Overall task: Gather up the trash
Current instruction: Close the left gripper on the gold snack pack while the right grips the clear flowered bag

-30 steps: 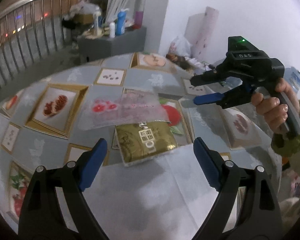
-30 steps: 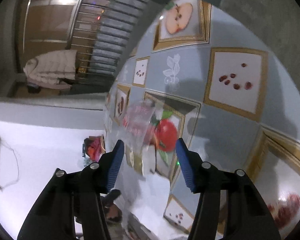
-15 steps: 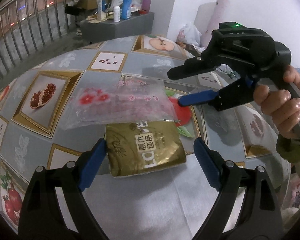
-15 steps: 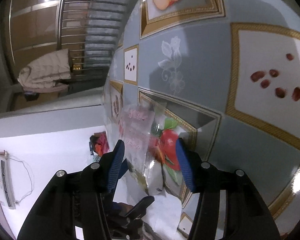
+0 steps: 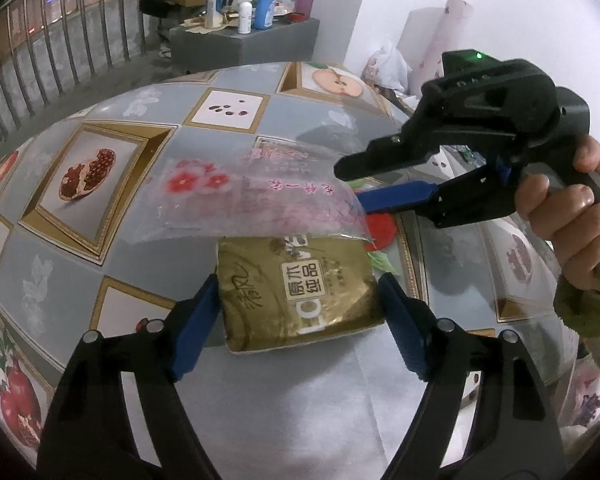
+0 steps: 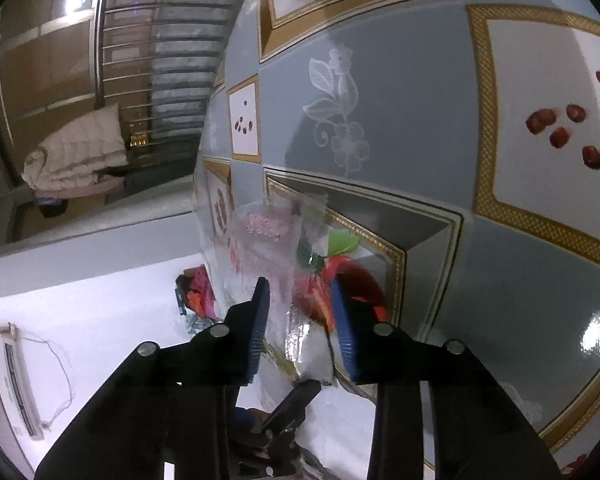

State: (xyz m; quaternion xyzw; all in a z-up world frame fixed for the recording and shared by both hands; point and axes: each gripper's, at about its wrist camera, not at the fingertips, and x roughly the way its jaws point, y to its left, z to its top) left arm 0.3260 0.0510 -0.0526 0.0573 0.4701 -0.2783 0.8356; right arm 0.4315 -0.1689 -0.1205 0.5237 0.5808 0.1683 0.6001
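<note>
Right now I am straddling the gold tissue pack (image 5: pixel 296 292) with my left gripper (image 5: pixel 298 320), whose jaws have just been closing; its blue pads are sitting just beside the pack's two side edges, and I cannot tell whether they are pressing yet. My left camera is showing the whole pack lying flat on the table, with the clear flower-printed bag (image 5: pixel 252 192) draped over its far end. It is also showing my right gripper (image 5: pixel 352 186) from the side, my right hand (image 5: pixel 568 220) wrapped around its handle, one finger above the bag's raised corner and one below.

My right camera is giving the closer look: its jaws have just been closing too, and the crinkled bag (image 6: pixel 268 248) is sitting between the pads, which are standing apart and not yet pinching it. The pack's white end (image 6: pixel 312 348) is peeking out below.

Underneath, the table (image 5: pixel 228 148) is wearing a grey-blue cloth printed with gold-framed fruit pictures. Behind it, a railing (image 5: pixel 60 48) is running along the left, a grey cabinet (image 5: pixel 252 44) is carrying bottles, and a white wall is filling the right.
</note>
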